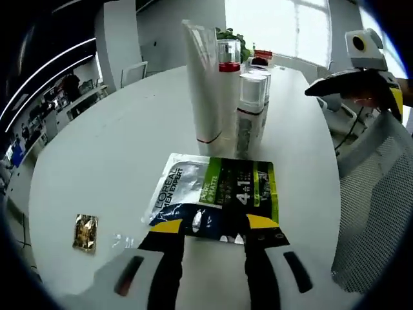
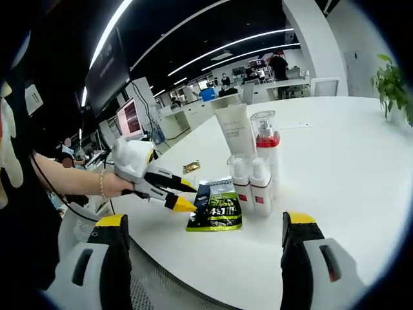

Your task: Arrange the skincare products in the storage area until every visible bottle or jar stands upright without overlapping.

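flat sachet point(image 1: 216, 197) is pinched at its near edge by the left tool point(image 1: 213, 236), apparently to be dragged clear of the upright bottles point(image 1: 248, 110) mid-desk point(image 1: 97, 168); right tool point(image 2: 203, 229) is held back, released.

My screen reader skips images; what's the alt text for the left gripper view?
The left gripper has its fingers at the near edge of a flat L'Oreal sachet on a white round table. Behind stand a white tube and pump bottles.
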{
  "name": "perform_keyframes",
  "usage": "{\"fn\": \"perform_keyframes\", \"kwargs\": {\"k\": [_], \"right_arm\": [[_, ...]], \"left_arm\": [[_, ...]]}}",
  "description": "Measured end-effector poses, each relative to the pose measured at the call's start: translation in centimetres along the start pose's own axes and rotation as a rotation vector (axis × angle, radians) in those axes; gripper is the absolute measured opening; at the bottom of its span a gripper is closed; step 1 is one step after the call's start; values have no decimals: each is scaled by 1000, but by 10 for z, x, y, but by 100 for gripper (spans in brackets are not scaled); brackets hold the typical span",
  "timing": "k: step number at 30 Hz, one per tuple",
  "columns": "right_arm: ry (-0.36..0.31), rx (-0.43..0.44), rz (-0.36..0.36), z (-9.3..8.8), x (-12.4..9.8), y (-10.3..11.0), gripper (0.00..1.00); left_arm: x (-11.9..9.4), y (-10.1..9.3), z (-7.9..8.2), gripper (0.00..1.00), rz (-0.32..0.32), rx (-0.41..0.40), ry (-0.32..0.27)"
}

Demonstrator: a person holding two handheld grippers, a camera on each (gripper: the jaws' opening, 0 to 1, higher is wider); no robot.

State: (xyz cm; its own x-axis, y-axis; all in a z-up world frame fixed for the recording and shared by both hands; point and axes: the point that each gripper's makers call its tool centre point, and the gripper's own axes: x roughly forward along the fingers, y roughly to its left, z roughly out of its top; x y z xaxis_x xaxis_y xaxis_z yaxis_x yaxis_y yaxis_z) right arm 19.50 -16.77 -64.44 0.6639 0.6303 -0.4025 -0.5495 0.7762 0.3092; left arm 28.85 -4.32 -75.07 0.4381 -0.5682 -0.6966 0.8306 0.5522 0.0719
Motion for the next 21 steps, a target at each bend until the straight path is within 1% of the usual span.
{"fn": "perform_keyframes", "kwargs": {"k": [3, 4, 6, 7, 9, 10, 12, 16, 19, 21], "right_arm": [[-4, 1, -2, 0, 0, -1, 98], [-4, 2, -3, 1, 0, -1, 98], [-3, 3, -5, 0, 0, -2, 98], [-4, 4, -5, 0, 0, -2, 98], [-5, 5, -6, 0, 0, -2, 99], [-4, 7, -7, 0, 0, -4, 99], [-5, 8, -10, -1, 0, -5, 99], [-9, 11, -13, -1, 0, -7, 98], [-10, 12, -14, -1, 0, -8, 98], [-12, 12, -15, -1, 0, -9, 98]], "left_arm": [[9, -10, 6, 53, -34, 66, 22], [11, -12, 6, 60, -47, 81, 32], [19, -10, 4, 69, -72, 106, 64], [22, -10, 3, 74, -83, 110, 79], [26, -11, 3, 80, -88, 111, 94], [28, -10, 2, 83, -95, 116, 112], [31, -7, 0, 85, -96, 119, 145], [34, -4, -2, 89, -116, 90, 178], [34, -3, -2, 91, -127, 102, 200], [35, -3, -2, 92, -146, 116, 214]]}}
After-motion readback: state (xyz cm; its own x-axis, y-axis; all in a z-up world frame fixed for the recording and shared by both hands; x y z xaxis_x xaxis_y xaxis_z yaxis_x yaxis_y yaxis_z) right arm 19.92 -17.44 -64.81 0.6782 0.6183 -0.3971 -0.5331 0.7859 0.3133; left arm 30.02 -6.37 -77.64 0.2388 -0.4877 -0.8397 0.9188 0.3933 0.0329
